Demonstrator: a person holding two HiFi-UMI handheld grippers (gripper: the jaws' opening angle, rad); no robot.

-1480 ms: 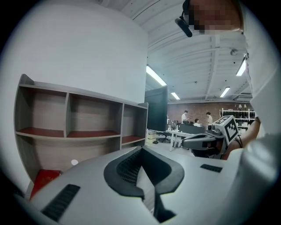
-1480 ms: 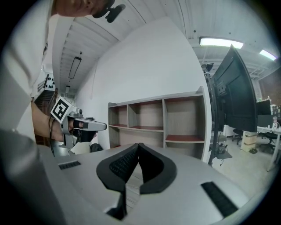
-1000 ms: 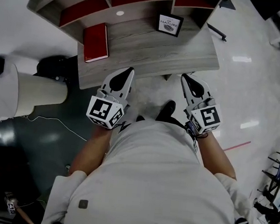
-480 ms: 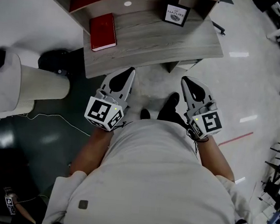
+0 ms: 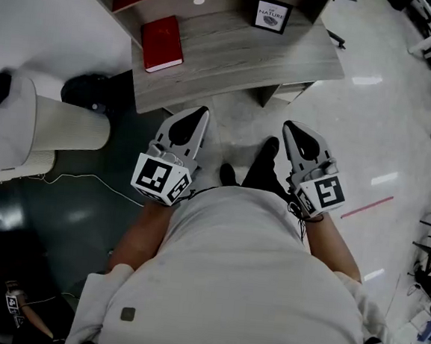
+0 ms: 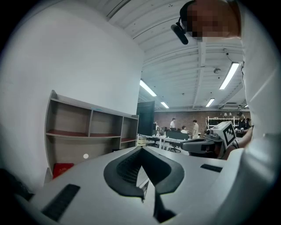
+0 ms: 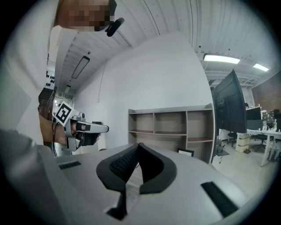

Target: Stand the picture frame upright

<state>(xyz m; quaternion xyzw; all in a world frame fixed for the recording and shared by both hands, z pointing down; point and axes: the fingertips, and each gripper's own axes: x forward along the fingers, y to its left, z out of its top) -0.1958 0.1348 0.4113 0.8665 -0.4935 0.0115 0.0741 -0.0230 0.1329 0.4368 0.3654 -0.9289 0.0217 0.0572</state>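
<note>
The picture frame (image 5: 273, 15), black-edged with a white printed card, stands upright at the back right of the grey wooden desk (image 5: 232, 64); in the right gripper view the frame (image 7: 185, 152) shows beside the shelf. My left gripper (image 5: 203, 112) and right gripper (image 5: 287, 125) are both shut and empty. They are held level in front of my body, over the floor and short of the desk's front edge. The left gripper (image 6: 141, 148) points toward the shelf unit (image 6: 88, 132), and the right gripper (image 7: 139, 144) does too.
A red book (image 5: 161, 43) lies flat on the desk's left part. A white ribbed cylinder (image 5: 55, 123) stands on the floor at left, with a cable (image 5: 87, 186) trailing near it. My shoes (image 5: 266, 151) are below the desk edge. A large dark monitor (image 7: 228, 107) stands at right.
The desk, frame and book have slid toward the top of the head view. Both grippers, earlier at the desk's front edge, are now over the floor, still shut.
</note>
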